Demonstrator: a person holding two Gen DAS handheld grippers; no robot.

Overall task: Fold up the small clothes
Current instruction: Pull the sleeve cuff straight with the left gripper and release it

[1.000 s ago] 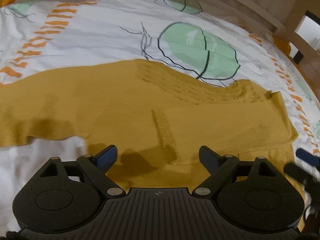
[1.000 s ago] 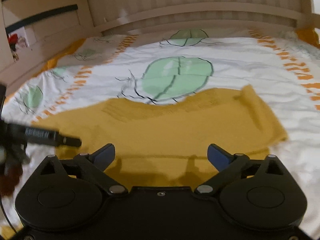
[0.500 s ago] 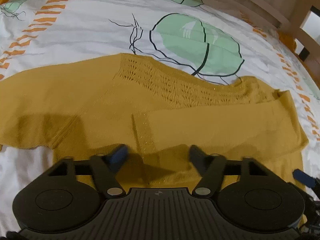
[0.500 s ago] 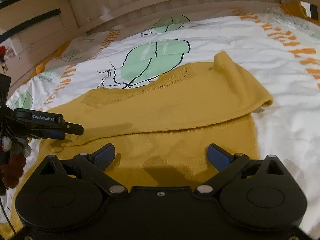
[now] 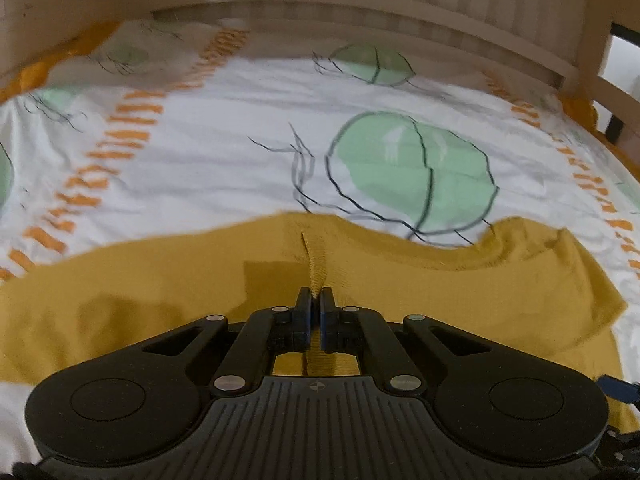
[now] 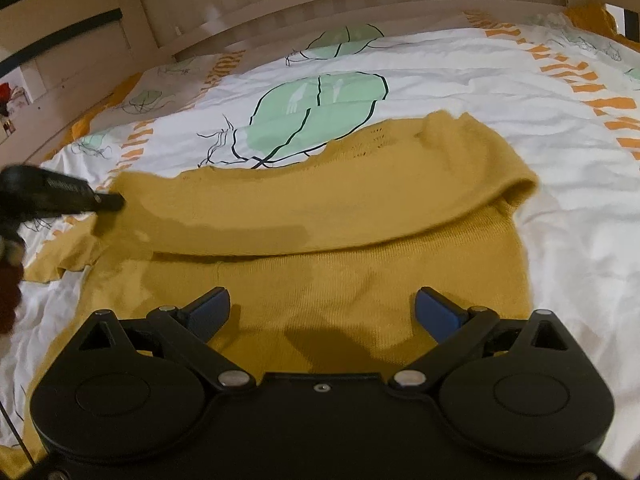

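Observation:
A mustard-yellow knit sweater (image 5: 420, 288) lies spread on the bed, its right sleeve folded across the body (image 6: 320, 208). My left gripper (image 5: 316, 300) is shut on a pinched ridge of the sweater's fabric, the sleeve cuff, and lifts it slightly. It also shows at the left of the right wrist view (image 6: 108, 201), at the sweater's left side. My right gripper (image 6: 322, 312) is open and empty, hovering over the sweater's lower hem.
The bed sheet (image 5: 240, 152) is white with green leaf prints and orange dashes. A wooden slatted headboard (image 5: 380, 8) runs along the far side. A bed rail (image 5: 612, 92) stands at the right, shelving (image 6: 60, 40) at the far left.
My left gripper has closed on the sweater's fabric and pulled it up. My right gripper has stayed open and drawn closer over the sweater's hem.

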